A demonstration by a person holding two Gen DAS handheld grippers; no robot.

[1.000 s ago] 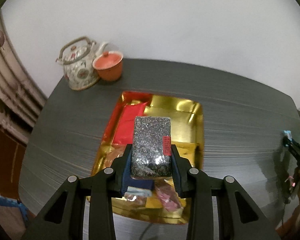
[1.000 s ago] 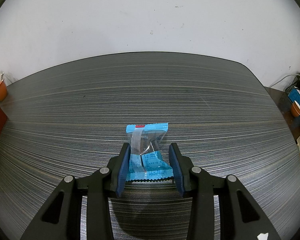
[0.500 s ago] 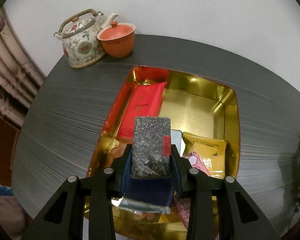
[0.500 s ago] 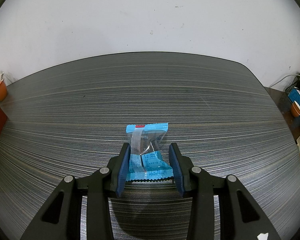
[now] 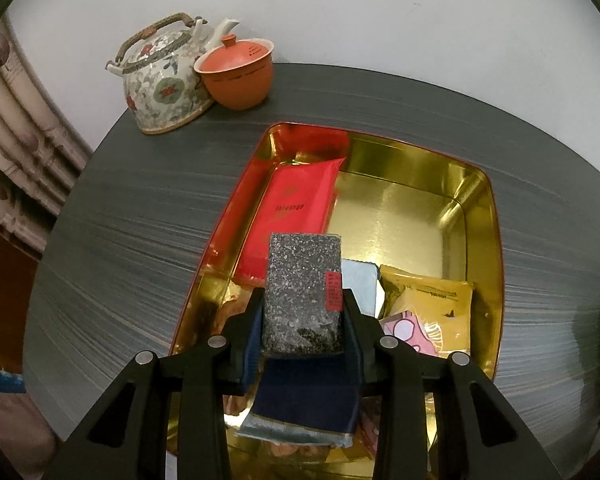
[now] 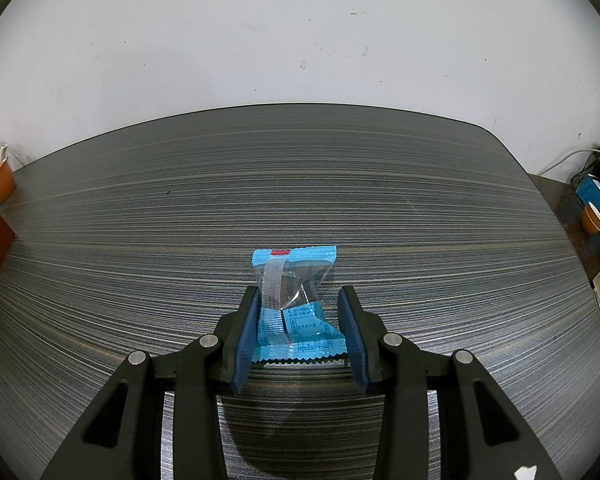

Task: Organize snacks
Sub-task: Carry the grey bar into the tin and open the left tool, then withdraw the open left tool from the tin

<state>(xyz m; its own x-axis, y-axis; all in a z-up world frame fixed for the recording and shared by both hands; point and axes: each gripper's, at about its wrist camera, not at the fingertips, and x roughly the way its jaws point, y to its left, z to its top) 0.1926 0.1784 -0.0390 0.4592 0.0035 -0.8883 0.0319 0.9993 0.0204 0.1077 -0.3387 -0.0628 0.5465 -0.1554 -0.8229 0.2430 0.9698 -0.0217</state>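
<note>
Left wrist view, left to right: floral teapot point(image 5: 162, 80) and orange lidded cup point(image 5: 236, 72) stand touching at the far left corner of the dark table point(image 5: 140, 216), well apart from the work. Gold tray point(image 5: 482, 208) sits mid-table; a red flat packet point(image 5: 296, 210) lies along its left side, with a pale blue packet point(image 5: 360, 286), a yellow packet point(image 5: 424, 304) and a pink wrapper point(image 5: 410, 330) toward the near right. Far right of the tray floor is bare. Left gripper point(image 5: 302, 316) is clamped on a dark speckled block-shaped pack point(image 5: 300, 292), pads on its two long sides, held above the tray's near half. Judged: pack looks stiff, brick-like, probably vacuum-firm, so a side grip suits it and it should not sag; glossy film may slip if the clamp loosens early. Right wrist view: blue snack sachet point(image 6: 294, 304) lies on the table between the right gripper's point(image 6: 300, 326) jaws; left pad touches it, right pad shows a small gap, so whether it is truly pinched I cannot tell. Judged: sachet light, soft, crinkly, contents possibly crushable; take it across the pinched middle, gently.
</note>
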